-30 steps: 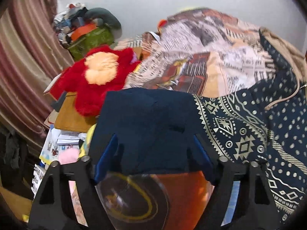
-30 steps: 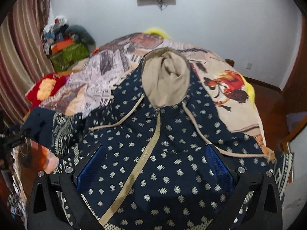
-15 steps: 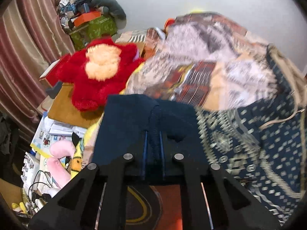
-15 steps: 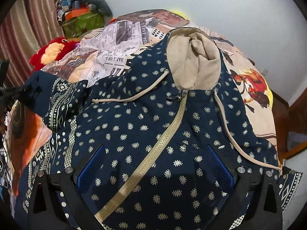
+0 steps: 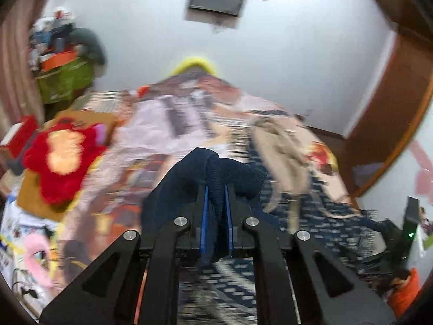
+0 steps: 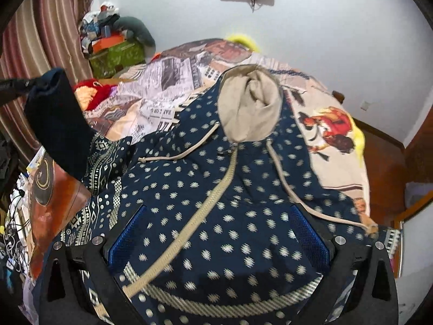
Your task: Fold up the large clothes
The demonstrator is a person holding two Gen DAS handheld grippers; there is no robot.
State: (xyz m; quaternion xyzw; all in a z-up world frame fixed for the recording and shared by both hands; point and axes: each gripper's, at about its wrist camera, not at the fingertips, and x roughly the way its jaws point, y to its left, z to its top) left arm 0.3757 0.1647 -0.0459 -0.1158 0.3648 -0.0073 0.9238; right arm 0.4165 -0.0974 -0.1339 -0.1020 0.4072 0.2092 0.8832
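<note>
A navy patterned zip hoodie [image 6: 216,203] with a beige hood [image 6: 249,108] lies face up on the bed. My left gripper [image 5: 215,203] is shut on the hoodie's dark navy sleeve cuff [image 5: 216,173] and holds it lifted above the bed; the raised sleeve [image 6: 59,124] shows at the left of the right wrist view. My right gripper [image 6: 219,233] is open over the hoodie's lower front, a finger on each side of the zipper [image 6: 189,233], holding nothing.
The bed has a printed comic-style cover [image 6: 167,86]. A red plush toy [image 5: 59,157] lies at the bed's left side. A green box with clutter [image 6: 116,54] stands by the striped curtain [image 6: 40,40]. Cables and papers [image 6: 13,216] lie at lower left.
My left gripper closed on the sleeve cuff and has lifted it up off the bed, swinging toward the right. My right gripper stayed open over the hoodie's front.
</note>
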